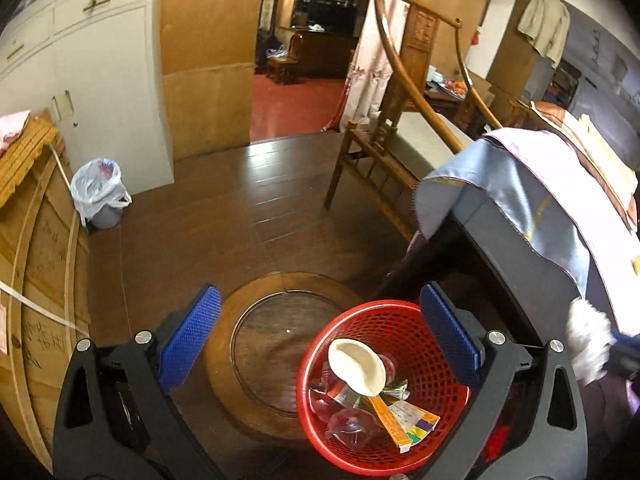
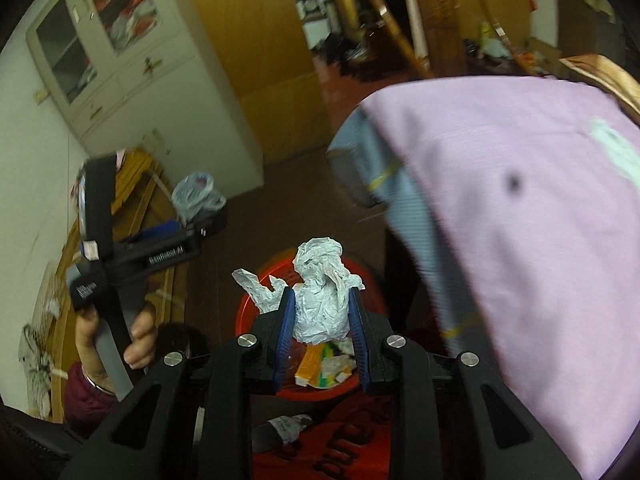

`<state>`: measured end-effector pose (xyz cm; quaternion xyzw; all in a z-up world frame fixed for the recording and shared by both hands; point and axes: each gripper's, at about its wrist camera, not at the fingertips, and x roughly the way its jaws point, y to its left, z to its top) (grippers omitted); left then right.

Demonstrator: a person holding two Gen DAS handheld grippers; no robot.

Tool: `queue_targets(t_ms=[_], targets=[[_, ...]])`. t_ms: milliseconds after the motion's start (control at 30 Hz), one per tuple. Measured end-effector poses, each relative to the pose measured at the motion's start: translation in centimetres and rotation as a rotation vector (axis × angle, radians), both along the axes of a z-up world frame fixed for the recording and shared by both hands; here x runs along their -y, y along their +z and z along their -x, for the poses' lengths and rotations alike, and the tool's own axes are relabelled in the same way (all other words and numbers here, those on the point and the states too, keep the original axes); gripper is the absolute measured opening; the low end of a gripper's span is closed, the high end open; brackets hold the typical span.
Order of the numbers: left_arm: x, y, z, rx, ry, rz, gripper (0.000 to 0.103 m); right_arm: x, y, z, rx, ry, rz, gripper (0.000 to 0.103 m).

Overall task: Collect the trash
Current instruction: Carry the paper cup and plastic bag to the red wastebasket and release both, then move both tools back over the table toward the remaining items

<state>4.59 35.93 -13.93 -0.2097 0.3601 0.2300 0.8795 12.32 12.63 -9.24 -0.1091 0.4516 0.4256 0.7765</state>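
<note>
Right gripper (image 2: 322, 300) tilts steeply down above the red basket (image 2: 248, 304), pads on crumpled paper (image 2: 320, 300); left gripper (image 2: 188, 232) (at nine o'clock) gapes wide, holding nothing

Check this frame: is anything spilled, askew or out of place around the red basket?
Nothing looks spilled. The red basket sits upright on the floor with its trash inside. The right gripper holds a crumpled paper wad above it. One oddity: a second white wad lies on the pink cloth.

Crumpled white paper (image 2: 320, 292) above red basket (image 2: 248, 312) holding trash.
</note>
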Motion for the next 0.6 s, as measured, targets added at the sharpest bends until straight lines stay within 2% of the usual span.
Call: queue_targets(t_ms=[67,200,433,600], targets=[[-0.3,-0.1,0.2,-0.001,0.006,0.005,0.096,-1.1,-0.5,0.1,-0.010,0.020,0.011,0.043],[-0.5,-0.3,0.1,-0.005,0.004,0.014,0.096,-1.8,-0.4,0.2,0.008,0.029,0.022,0.047],[0.7,0.4,-0.3,0.000,-0.023,0.005,0.096,-0.2,0.6,-0.4,0.027,-0.012,-0.005,0.048],[3.5,2.3,-0.5,0.019,-0.077,-0.043,0.096,2.6,2.3,-0.3,0.063,-0.060,-0.047,0.050]])
